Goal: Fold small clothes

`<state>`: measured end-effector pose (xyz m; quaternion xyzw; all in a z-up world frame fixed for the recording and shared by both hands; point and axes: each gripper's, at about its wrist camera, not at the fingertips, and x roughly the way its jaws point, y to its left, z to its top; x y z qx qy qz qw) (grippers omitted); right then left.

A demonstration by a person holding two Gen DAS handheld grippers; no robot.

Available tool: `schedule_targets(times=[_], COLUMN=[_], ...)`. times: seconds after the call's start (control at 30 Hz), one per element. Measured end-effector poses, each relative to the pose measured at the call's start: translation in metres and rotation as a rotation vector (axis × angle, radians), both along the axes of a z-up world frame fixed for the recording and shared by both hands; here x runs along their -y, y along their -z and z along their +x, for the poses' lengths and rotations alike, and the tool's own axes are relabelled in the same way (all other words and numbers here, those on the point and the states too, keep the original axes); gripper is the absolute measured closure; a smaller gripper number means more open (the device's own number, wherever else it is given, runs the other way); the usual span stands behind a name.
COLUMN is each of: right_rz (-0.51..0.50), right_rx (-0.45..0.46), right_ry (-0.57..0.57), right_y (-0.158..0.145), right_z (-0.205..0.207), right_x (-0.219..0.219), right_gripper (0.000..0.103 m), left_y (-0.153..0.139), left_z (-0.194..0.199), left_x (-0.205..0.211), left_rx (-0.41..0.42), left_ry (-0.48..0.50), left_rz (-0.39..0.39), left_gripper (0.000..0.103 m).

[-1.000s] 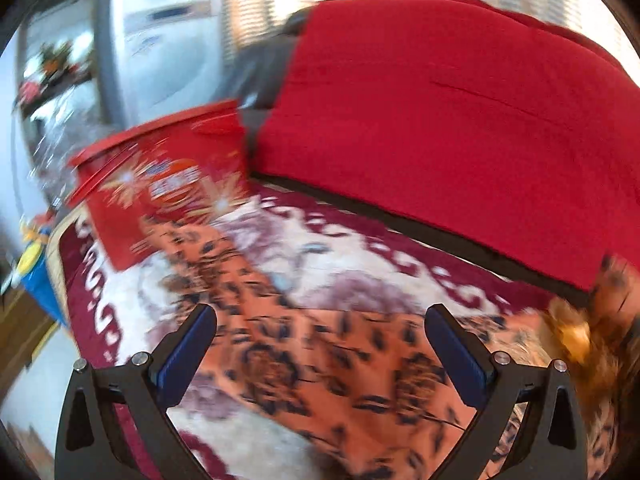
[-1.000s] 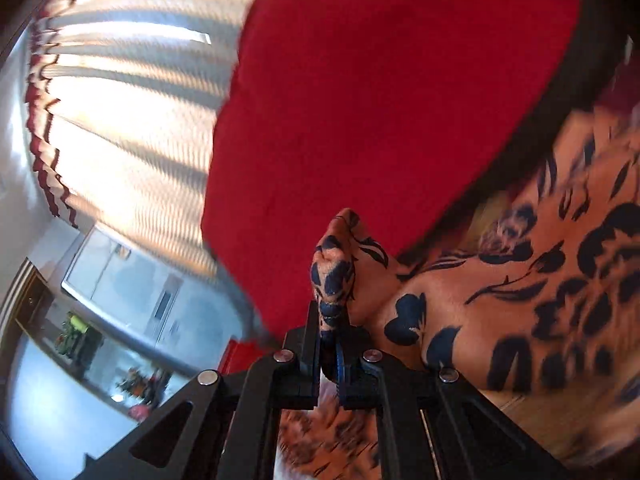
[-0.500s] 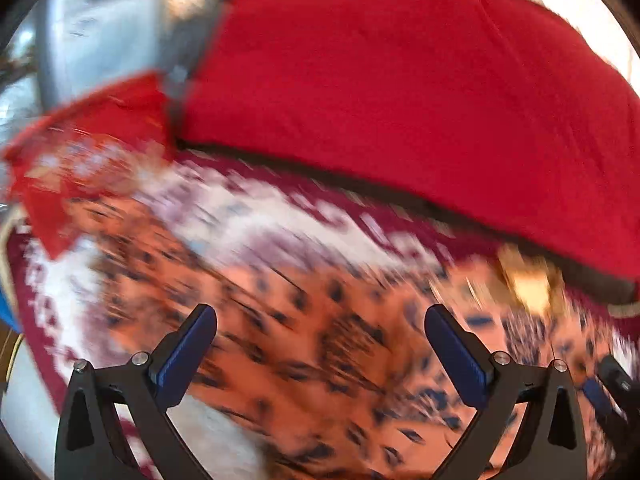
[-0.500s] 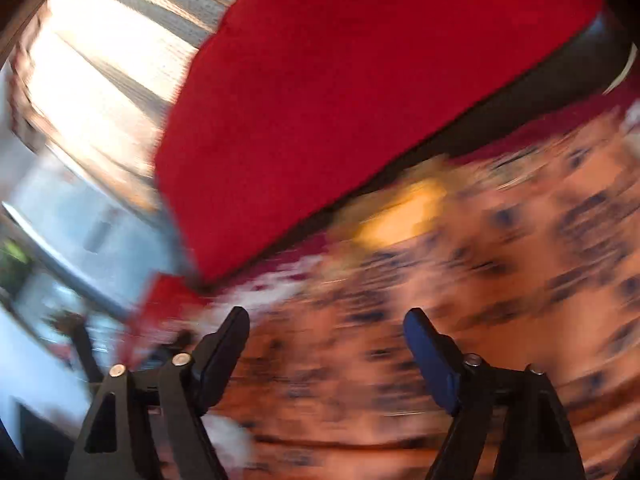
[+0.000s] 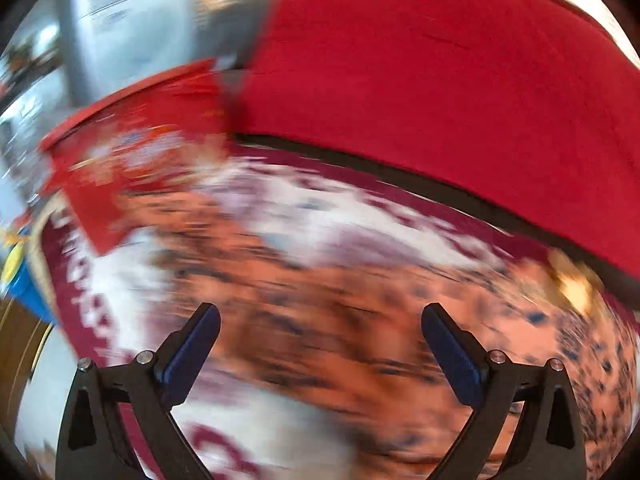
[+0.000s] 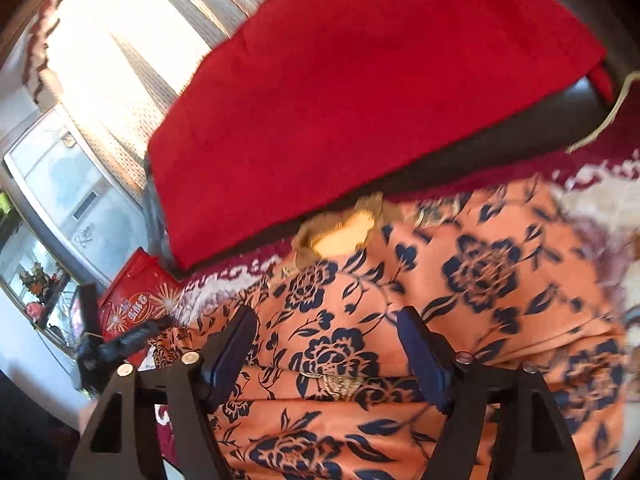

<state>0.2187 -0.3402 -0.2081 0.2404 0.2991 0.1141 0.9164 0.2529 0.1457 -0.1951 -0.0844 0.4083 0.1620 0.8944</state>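
sofa cover point(image 6: 360, 92): plain red cloth draped over a dark seat edge, fills the top of both your wrist views. In the right view a black strip of the seat shows just under its hem.
rug point(image 5: 120, 320): maroon and white pattern on the floor, runs under everything in front of the sofa. Heavily blurred in your left view.
garment point(image 6: 460, 280): orange cloth with dark blue flower print, lying on the rug, spread flat for the most part. A fold edge crosses it right in front of your right gripper, with a layer doubled over nearest the camera. Neck opening with gold trim and yellow lining sits at the far edge, touching the dark seat edge. In your left view the same cloth point(image 5: 340, 320) is a smeared orange band across the middle.
window: bright curtains behind the sofa, top left of the right view.
appliance point(image 6: 60, 184): white-grey box beside the sofa, far left.
red bag point(image 6: 136, 304): printed red bag on the rug left of the garment, by the sofa corner.
right gripper point(image 6: 326, 344): jaws spread wide, they have just been opening, nothing pinched. Both blue pads hang over the garment, cloth visible between them, no grip on it.
left gripper point(image 5: 320, 344): jaws spread wide, nothing between them, aimed down at the garment. You can also see it at the left edge of the right view, beside the red bag.
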Motion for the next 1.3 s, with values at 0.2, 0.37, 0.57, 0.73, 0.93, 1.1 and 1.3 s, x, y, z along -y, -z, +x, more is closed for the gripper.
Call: schedule_targets(times=[0.2, 0.37, 0.57, 0.73, 0.93, 1.1, 1.3], right_rz=[0.007, 0.033, -0.028, -0.041, 0.013, 0.073, 0.144], right_rx=[0.001, -0.007, -0.005, 0.017, 0.072, 0.103, 0.087], right_ry=[0.009, -0.009, 0.012, 0.074, 0.185, 0.259, 0.339], right_y=[0.004, 0.019, 0.023, 0.018, 0.004, -0.006, -0.002], right_z=[-0.016, -0.003, 0.003, -0.001, -0.019, -0.037, -0.050], right_x=[0.019, 0.007, 0.004, 0.017, 0.050, 0.080, 0.117], right_gripper=[0.027, 0.027, 0.027, 0.027, 0.027, 0.027, 0.027], left_y=[0.007, 0.041, 0.075, 0.037, -0.073, -0.150, -0.189], left_z=[0.003, 0.050, 0.093, 0.087, 0.080, 0.066, 0.038], left_x=[-0.146, -0.180, -0.190, -0.158, -0.032, 0.124, 0.282], left_rx=[-0.021, -0.128, -0.213, -0.160, -0.094, -0.031, -0.096], left_ry=[-0.239, -0.160, -0.162, -0.099, 0.183, 0.474, 0.793], left_rz=[-0.065, -0.167, -0.337, -0.270, -0.249, -0.228, -0.326], left_gripper=[0.003, 0.006, 0.092, 0.095, 0.095, 0.095, 0.061])
